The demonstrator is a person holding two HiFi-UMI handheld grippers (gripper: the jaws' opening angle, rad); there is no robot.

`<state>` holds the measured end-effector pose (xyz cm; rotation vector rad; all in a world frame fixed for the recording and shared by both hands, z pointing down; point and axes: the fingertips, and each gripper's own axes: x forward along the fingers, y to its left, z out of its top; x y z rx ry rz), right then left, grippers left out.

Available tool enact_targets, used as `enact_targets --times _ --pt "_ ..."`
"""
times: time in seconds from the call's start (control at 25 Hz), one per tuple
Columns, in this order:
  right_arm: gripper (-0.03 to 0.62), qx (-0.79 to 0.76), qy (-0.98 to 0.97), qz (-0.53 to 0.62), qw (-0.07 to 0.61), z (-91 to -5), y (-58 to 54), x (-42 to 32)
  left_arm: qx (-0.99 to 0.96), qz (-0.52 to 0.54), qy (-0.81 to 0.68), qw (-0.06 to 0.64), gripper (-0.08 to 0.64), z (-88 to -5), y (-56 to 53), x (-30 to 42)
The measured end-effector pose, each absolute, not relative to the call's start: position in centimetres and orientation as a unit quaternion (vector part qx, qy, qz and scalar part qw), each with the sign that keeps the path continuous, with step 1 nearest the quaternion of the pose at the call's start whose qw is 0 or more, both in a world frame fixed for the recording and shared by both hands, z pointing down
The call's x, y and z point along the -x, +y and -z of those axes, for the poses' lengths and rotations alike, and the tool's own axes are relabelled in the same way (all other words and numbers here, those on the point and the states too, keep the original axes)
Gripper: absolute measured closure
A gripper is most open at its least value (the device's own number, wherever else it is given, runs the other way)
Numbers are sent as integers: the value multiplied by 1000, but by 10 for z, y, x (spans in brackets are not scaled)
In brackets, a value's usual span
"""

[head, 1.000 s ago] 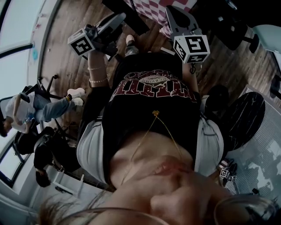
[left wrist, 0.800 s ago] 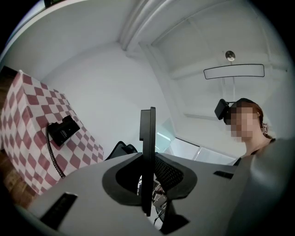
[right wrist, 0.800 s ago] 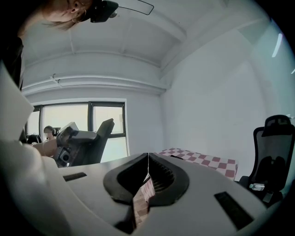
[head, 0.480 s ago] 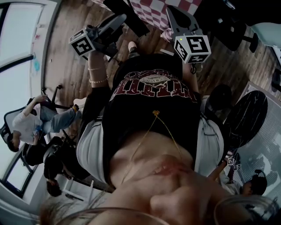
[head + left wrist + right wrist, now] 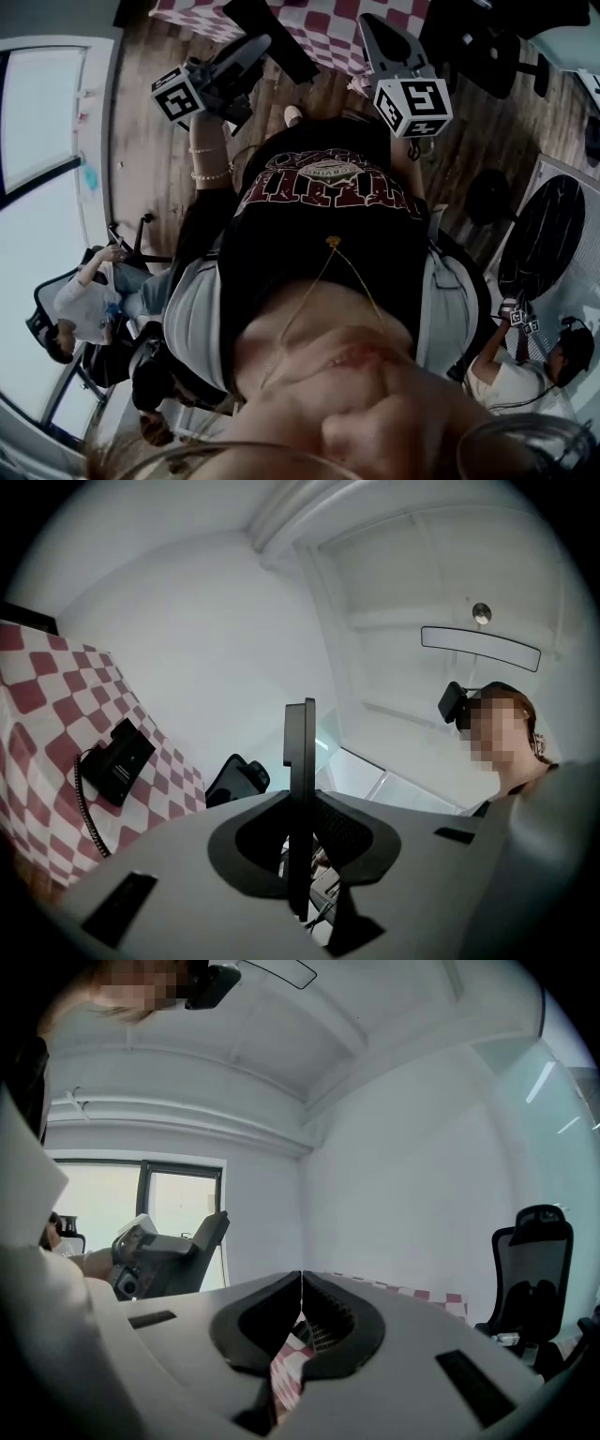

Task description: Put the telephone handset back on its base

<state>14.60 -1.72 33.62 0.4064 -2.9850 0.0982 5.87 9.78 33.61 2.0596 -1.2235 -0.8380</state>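
Guessing approach stage: phone sits on the counter, well apart. Left claw clamps a thin black bar, right claw pinched together, empty. Next: reach that phone.

The surface lies at the far side, beyond the person's torso. The left tool is before its left part and the right tool before its right part, well apart. On the surface, left of the left tool, sits the telephone base; its cord trails toward the near edge. What seems to be the handset, seen edge-on, stands upright between the left tool's jaws. An office chair stands beyond the surface's edge. Seated people are at the near left, another person at the near right.
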Motion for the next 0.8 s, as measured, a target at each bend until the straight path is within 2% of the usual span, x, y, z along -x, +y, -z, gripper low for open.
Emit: enact_targets --times 0.28,0.8 --pt "572 -166 -983 -35 70 -341 -8 -113 -779 320 -435 319 480 -349 110 -23" --pt "572 -179 -981 -46 62 -341 -7 -103 -779 326 -427 322 480 -351 113 -15"
